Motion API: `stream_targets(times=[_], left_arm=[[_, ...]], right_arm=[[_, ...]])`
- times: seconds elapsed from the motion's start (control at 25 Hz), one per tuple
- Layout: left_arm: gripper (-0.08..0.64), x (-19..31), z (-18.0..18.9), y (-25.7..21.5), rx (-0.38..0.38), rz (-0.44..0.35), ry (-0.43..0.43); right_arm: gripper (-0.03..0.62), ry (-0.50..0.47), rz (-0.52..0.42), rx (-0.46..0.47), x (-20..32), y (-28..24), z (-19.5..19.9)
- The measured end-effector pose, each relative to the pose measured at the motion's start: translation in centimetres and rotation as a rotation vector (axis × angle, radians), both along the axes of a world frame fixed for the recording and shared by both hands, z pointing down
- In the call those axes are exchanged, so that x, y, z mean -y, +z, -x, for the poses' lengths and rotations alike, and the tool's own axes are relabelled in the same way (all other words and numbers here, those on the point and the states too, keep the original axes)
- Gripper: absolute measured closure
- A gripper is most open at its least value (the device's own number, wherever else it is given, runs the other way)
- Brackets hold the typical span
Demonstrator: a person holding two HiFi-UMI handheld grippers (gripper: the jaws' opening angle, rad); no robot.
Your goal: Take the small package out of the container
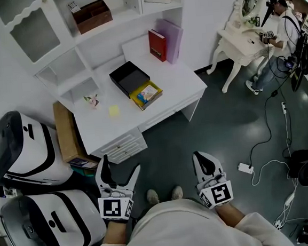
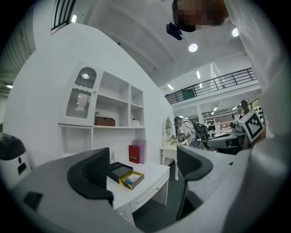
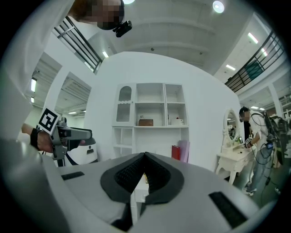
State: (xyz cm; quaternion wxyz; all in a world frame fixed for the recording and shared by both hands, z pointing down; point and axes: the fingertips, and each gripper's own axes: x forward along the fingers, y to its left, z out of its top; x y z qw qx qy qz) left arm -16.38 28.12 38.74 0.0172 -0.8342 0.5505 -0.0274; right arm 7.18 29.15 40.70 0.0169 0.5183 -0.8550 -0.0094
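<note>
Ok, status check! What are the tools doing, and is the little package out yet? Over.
Left tool open, right tool shut, both empty, short of white desk. Small colourful package lies in open yellow box there. Nothing blocking it.

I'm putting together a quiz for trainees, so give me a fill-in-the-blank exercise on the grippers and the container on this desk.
1. The left gripper is ____, with nothing between its jaws.
2. The right gripper is ____.
3. The small package lies in the ____ container.
4. That container sits beside a ____ box on the white desk.
Missing words: open; shut; yellow; black.
</note>
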Motion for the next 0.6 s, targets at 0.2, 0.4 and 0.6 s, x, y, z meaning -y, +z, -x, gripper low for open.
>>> stream_targets(times=[0.2,0.4,0.6], left_arm=[[0.11,0.4,-1.9,0.0,0.008,0.001,-0.009],[0.11,0.5,-3.9,0.3,0.023,-0.003,-0.03],[0.11,1.3,-4.4,1.2,0.038,0.017,-0.045]], right_arm=[[0.568,-0.007,0.007,0.003,-0.2,0.4,-2.0],[0.568,-0.03,0.018,-0.004,0.0,1.6,-4.2],[0.568,-0.062,0.028,-0.003,1.1,2.3,-4.2]])
